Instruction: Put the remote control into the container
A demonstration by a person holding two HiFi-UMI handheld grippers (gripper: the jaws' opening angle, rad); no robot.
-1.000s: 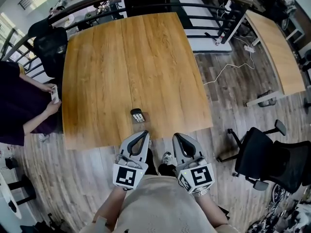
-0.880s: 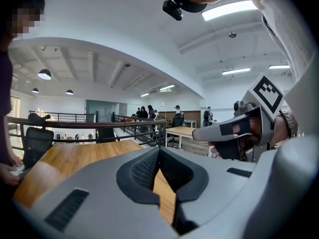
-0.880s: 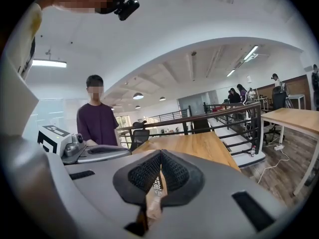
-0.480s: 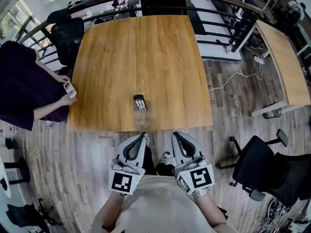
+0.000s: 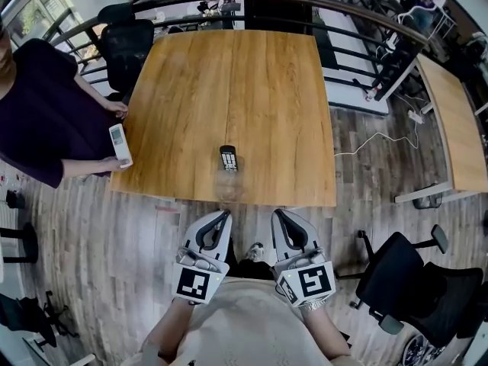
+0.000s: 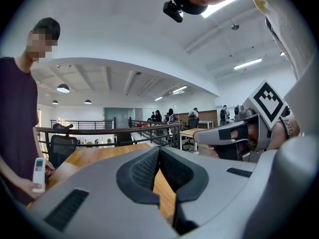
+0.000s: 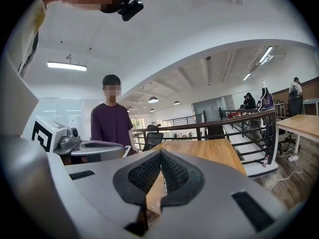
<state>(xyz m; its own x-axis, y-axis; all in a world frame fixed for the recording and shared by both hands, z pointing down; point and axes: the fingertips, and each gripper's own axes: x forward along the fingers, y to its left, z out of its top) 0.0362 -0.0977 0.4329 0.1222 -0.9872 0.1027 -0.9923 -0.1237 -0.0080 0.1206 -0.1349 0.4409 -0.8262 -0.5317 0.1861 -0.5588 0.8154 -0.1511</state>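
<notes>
Near the table's [image 5: 282, 113] front edge, remote control [image 5: 228, 158] (container [image 5: 228, 187] closer).

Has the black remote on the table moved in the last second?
No. The black remote still lies just behind the clear container near the table's front edge; only the camera shifted.

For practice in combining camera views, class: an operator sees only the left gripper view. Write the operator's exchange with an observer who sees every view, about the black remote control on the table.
Operator: Where is the black remote?
Observer: The head view shows the black remote lying near the near edge of the table.
Operator: Is the right gripper holding anything?
Observer: No. Its own view shows the right gripper shut, with nothing between its jaws.
</notes>
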